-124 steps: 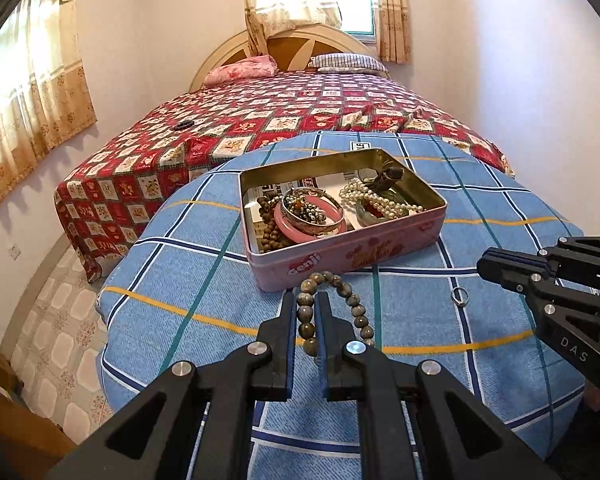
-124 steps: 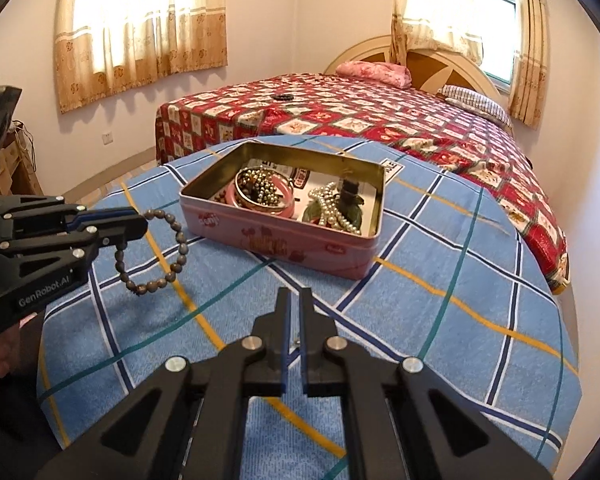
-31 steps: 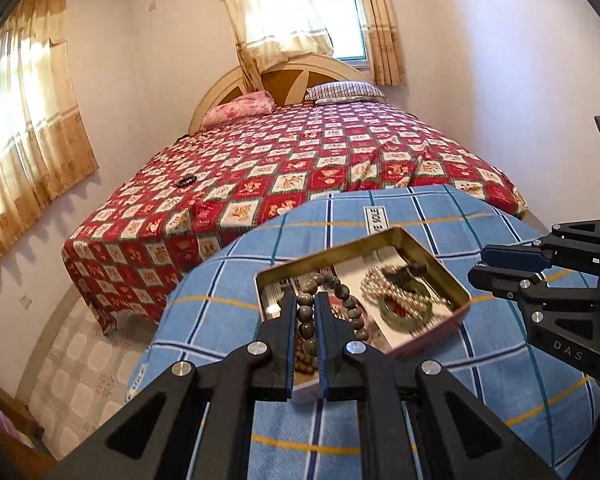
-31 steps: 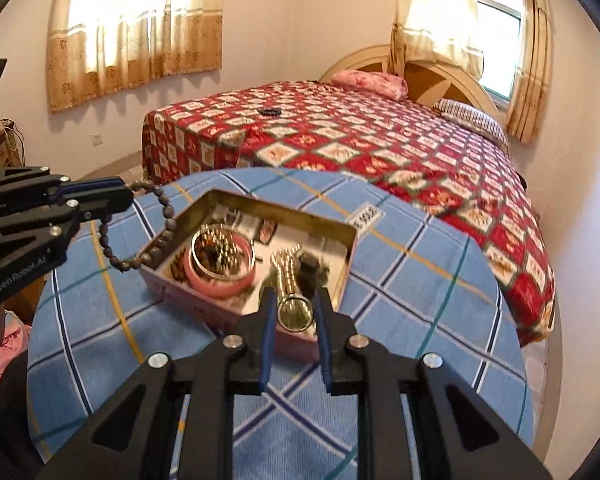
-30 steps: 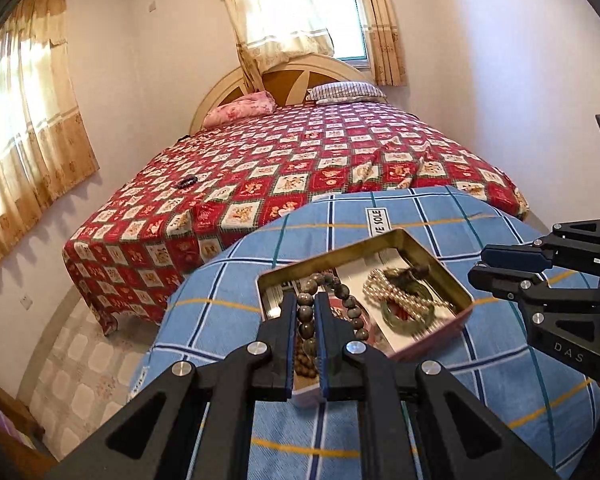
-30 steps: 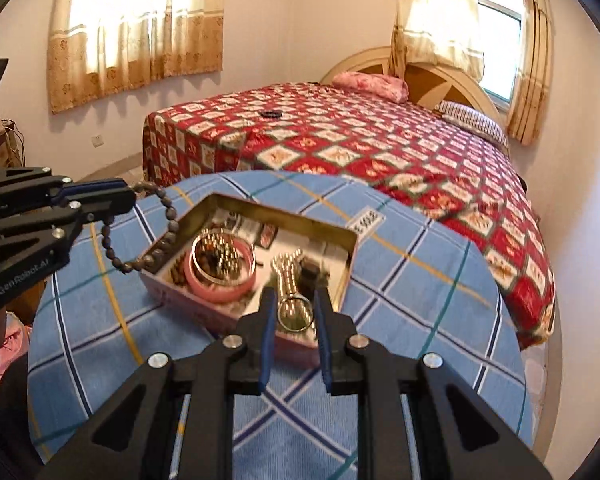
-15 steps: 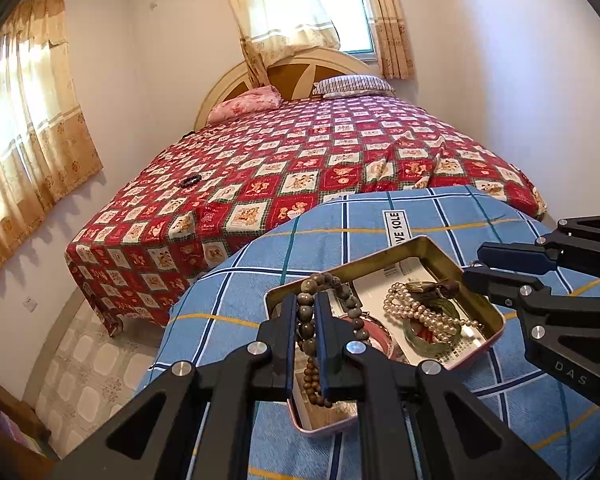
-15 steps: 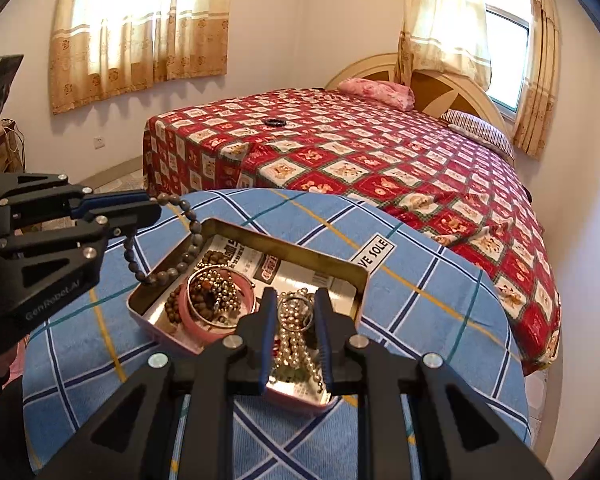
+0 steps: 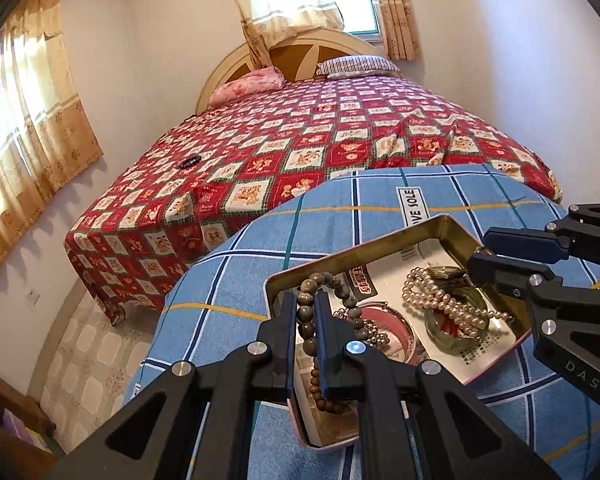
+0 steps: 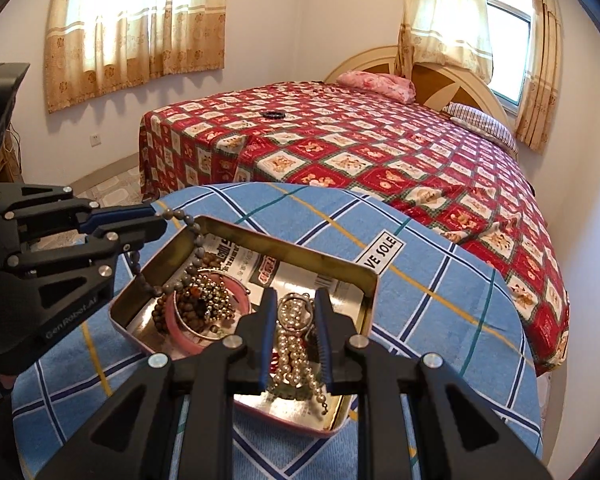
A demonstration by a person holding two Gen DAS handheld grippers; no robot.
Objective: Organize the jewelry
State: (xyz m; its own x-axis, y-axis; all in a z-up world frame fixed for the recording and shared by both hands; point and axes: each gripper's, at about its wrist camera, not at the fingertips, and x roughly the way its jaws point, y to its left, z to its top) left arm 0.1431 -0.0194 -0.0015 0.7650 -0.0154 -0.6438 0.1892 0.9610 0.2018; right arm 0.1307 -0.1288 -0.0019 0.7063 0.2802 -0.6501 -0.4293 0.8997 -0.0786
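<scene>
A pink tin with a gold inside stands open on the blue checked tablecloth. In it lie a pearl necklace, a pink bangle and a green bangle. My left gripper is shut on a grey-brown bead bracelet, whose loop hangs over the tin's left corner. My right gripper is shut on a small silver ring, above the pearl necklace inside the tin. The left gripper and its bead bracelet show at left in the right wrist view.
The round table ends just beyond the tin. Behind it stands a bed with a red patchwork cover and a small black band on it. Tiled floor lies to the left, white walls on both sides.
Both grippers have moved forward and a little down over the tin. The bracelet now hangs into the tin's left corner, and the ring is over the pearls.
</scene>
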